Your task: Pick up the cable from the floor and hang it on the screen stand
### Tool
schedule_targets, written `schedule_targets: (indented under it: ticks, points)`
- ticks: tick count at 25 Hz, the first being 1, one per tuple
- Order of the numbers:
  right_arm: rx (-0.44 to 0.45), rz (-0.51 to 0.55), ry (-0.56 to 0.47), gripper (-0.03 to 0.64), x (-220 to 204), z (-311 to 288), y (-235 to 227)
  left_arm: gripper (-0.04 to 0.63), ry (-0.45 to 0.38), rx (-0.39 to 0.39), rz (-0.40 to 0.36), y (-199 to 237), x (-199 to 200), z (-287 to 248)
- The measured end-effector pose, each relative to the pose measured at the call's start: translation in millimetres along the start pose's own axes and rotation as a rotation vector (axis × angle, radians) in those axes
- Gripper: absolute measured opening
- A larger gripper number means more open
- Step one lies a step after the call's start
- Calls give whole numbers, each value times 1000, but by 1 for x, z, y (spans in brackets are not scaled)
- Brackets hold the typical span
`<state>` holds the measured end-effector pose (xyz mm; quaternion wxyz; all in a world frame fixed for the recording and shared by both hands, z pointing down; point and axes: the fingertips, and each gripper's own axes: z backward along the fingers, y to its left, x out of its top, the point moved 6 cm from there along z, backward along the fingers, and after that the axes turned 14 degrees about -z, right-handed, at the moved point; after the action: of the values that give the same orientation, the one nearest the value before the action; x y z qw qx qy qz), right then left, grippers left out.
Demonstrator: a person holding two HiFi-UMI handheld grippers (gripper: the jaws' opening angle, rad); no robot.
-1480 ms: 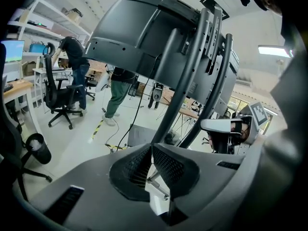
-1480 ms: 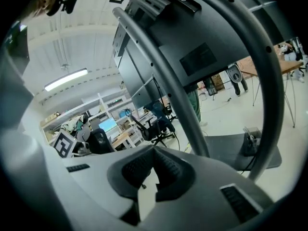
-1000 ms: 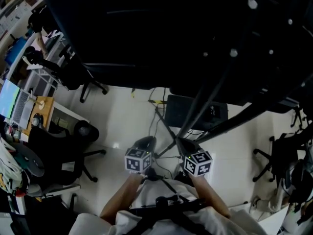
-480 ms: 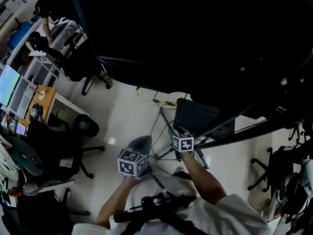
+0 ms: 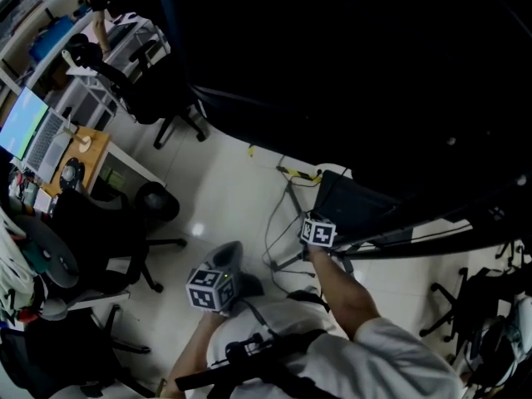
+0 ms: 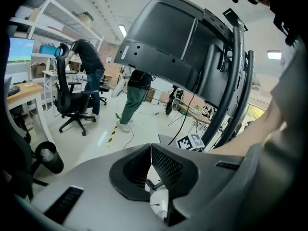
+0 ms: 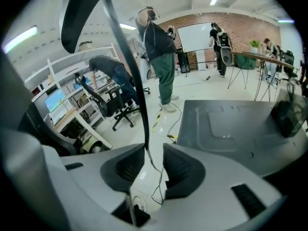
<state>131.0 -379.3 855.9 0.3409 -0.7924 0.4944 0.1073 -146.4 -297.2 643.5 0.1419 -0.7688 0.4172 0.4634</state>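
Observation:
The thin dark cable (image 5: pixel 272 227) lies looped on the pale floor beside the screen stand's dark base (image 5: pixel 366 208). In the right gripper view the cable (image 7: pixel 143 129) hangs down through the gap between the jaws. My right gripper (image 7: pixel 154 154) is open; its jaws have just been closing, with the cable between them and the pads apart. In the head view it (image 5: pixel 314 228) reaches toward the base. My left gripper (image 5: pixel 224 258) is nearer my body, shut (image 6: pixel 150 150) with nothing between its pads. The screen's back (image 6: pixel 173 42) and the stand posts (image 6: pixel 236 81) rise ahead.
Black office chairs (image 5: pixel 108 239) and a desk with a monitor (image 5: pixel 37 131) stand at the left. A round bin (image 5: pixel 156 202) sits by the desk. People stand farther off (image 7: pixel 159 52), and more chairs (image 6: pixel 72 100). The grey base plate (image 7: pixel 231 124) spreads to the right.
My right gripper has reached forward and down toward the stand base. My left gripper has drawn back to the left, nearer my body. The view has shifted.

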Motion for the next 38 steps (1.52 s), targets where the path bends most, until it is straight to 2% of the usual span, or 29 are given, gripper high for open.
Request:
schedule_targets:
  ticks: [3, 7, 11, 17, 24, 28, 30, 34, 38]
  points:
    - [2, -2, 0, 126, -1, -8, 3, 0, 21, 13, 1, 7, -6, 5]
    - [-8, 10, -23, 31, -2, -14, 4, 0, 42, 22, -3, 17, -12, 8]
    - [27, 68, -8, 29, -7, 3, 13, 0, 47, 12, -13, 15, -9, 7]
    - [228, 259, 41, 29, -31, 75, 44, 0, 25, 4, -4, -15, 1, 4]
    - [480, 392, 51, 29, -30, 189, 71, 0, -49, 72, 53, -68, -10, 30]
    - [716, 475, 88, 29, -19, 258, 78, 0, -55, 121, 95, -104, -32, 47]
    - [798, 507, 77, 29, -8, 292, 84, 0, -40, 138, 106, -119, -44, 55]
    - [888, 551, 30, 29, 19, 347, 97, 0, -30, 142, 108, -139, -59, 69]
    - [917, 549, -30, 29, 33, 387, 113, 0, -20, 81, 61, -146, -64, 79]
